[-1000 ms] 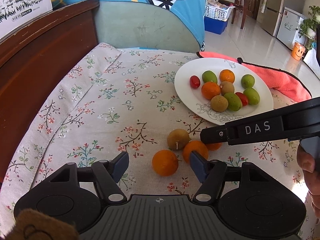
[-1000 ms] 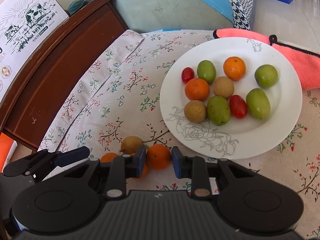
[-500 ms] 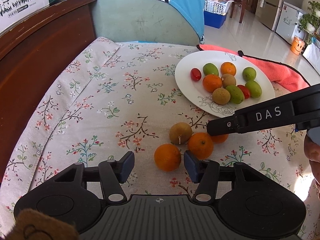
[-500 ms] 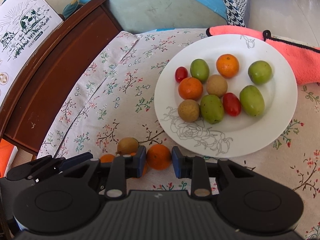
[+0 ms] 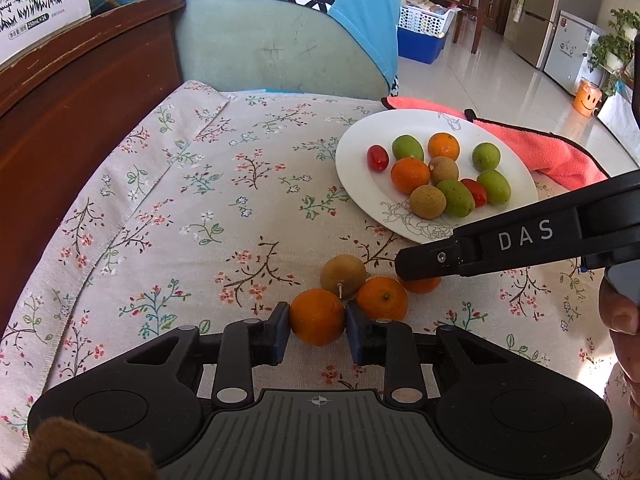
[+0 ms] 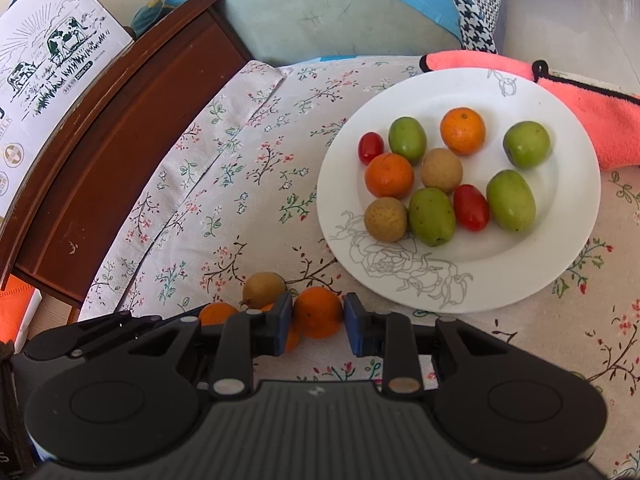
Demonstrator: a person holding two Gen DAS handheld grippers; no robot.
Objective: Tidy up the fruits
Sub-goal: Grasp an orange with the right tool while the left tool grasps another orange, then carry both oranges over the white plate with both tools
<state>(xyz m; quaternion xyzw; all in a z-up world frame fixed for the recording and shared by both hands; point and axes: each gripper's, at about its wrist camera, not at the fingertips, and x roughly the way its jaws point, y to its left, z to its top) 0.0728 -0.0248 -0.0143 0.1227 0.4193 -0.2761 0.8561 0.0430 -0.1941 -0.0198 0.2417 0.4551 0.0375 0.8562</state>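
Left gripper [image 5: 317,322]: both pads are in contact with the sides of the nearest mandarin [image 5: 317,317], which sits on the floral tablecloth [image 5: 168,216]; the jaws are closed onto this fruit. Right gripper [image 6: 317,316]: closed on a second mandarin [image 6: 318,312], pads touching both flanks, fruit apparently on the cloth. Between the two held fruits lies a third mandarin [image 5: 382,298], touching a brown longan-like fruit [image 5: 343,276] that carries a short stem. The white plate [image 5: 352,168], near the cluster on its far right, already holds mandarins, green fruits, brown fruits and red tomatoes; a pink cloth [image 5: 540,148] lies behind it. Hazard 1: the right pad of the left gripper stands just beside the third mandarin; lifting or swinging may nudge it and set it, and the brown fruit against it, rolling across the cloth. Hazard 2: the two tools work close together; the right gripper's body crosses the left camera's field above the cluster, so simultaneous lifts may collide. Hazard 3: round, smooth-skinned fruit gripped near its equator may slip or rotate out if pressure is light, or bruise if excessive. Hazard 4: the plate is crowded at centre; release onto existing fruit may displace pieces toward the rim. Judged countermeasure: lift vertically, one tool at a time, and release on bare plate.
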